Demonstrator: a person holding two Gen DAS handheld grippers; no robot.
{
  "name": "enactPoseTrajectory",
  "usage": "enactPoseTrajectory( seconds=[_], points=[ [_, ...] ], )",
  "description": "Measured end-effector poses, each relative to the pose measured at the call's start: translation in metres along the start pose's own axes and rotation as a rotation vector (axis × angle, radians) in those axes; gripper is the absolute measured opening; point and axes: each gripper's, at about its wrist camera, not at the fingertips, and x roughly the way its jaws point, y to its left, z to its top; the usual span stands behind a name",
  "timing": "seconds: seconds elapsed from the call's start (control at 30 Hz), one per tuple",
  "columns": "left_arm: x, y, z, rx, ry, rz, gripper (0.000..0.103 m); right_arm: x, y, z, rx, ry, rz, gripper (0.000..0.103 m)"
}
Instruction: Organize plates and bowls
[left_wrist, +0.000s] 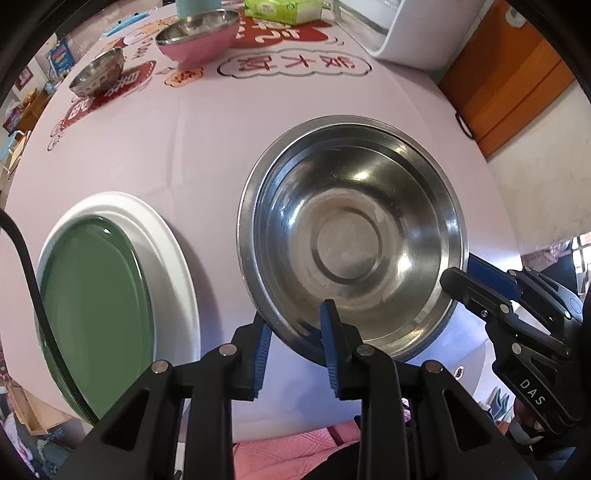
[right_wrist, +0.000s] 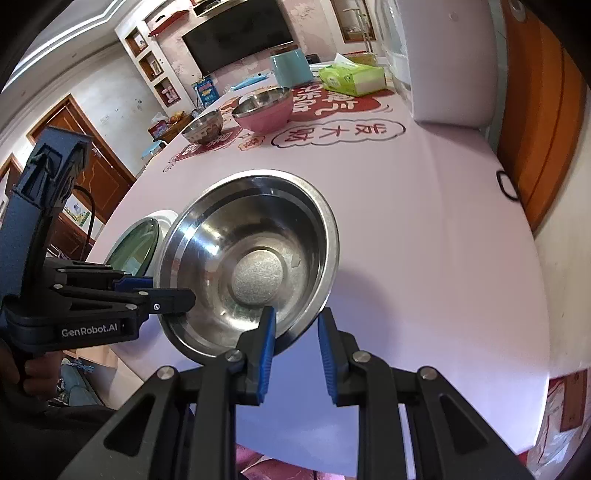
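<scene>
A large steel bowl (left_wrist: 351, 236) (right_wrist: 255, 254) hangs slightly above the pink tablecloth (left_wrist: 192, 140) and casts a shadow on it. My left gripper (left_wrist: 295, 328) (right_wrist: 166, 290) is shut on the bowl's near-left rim, one pad inside and one outside. My right gripper (right_wrist: 295, 332) (left_wrist: 463, 273) is shut on the rim at the opposite side. To the left of the bowl a green plate (left_wrist: 96, 295) (right_wrist: 136, 247) lies on a larger white plate (left_wrist: 166, 236) (right_wrist: 166, 216).
At the far end stand a pink bowl (left_wrist: 199, 40) (right_wrist: 264, 110) and a small steel bowl (left_wrist: 98, 72) (right_wrist: 203, 127). Behind them are a teal container (right_wrist: 291, 68), a green tissue pack (right_wrist: 351, 77) and a white appliance (left_wrist: 406, 29). The table's edge runs just below the grippers.
</scene>
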Motion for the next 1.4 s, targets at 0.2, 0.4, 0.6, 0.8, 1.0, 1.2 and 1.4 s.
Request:
enactPoseTrajectory(
  seconds=[0.2, 0.4, 0.6, 0.8, 1.0, 1.2, 1.4],
  points=[
    [0.008, 0.002, -0.002, -0.006, 0.029, -0.001, 0.025, 0.0, -0.001, -0.007, 0.03, 0.002, 0.011, 0.023],
    [0.006, 0.005, -0.002, -0.009, 0.017, 0.021, 0.035, 0.0, 0.0, -0.006, 0.039, -0.009, 0.019, 0.025],
    [-0.014, 0.005, 0.005, -0.002, -0.042, 0.037, 0.057, -0.002, -0.004, 0.001, 0.077, 0.017, 0.014, 0.027],
    [-0.038, 0.015, 0.015, 0.005, -0.095, 0.031, 0.062, -0.012, -0.005, 0.018, 0.105, -0.014, -0.025, 0.036],
    [-0.073, 0.037, 0.029, 0.016, -0.164, 0.024, 0.067, -0.016, 0.01, 0.044, 0.095, -0.042, -0.047, 0.037],
    [-0.099, 0.073, 0.042, 0.01, -0.202, 0.022, 0.069, -0.016, 0.04, 0.075, 0.081, -0.079, -0.044, 0.038],
    [-0.114, 0.111, 0.053, -0.002, -0.228, 0.036, 0.069, -0.009, 0.078, 0.105, 0.055, -0.115, -0.028, 0.056]
  ],
)
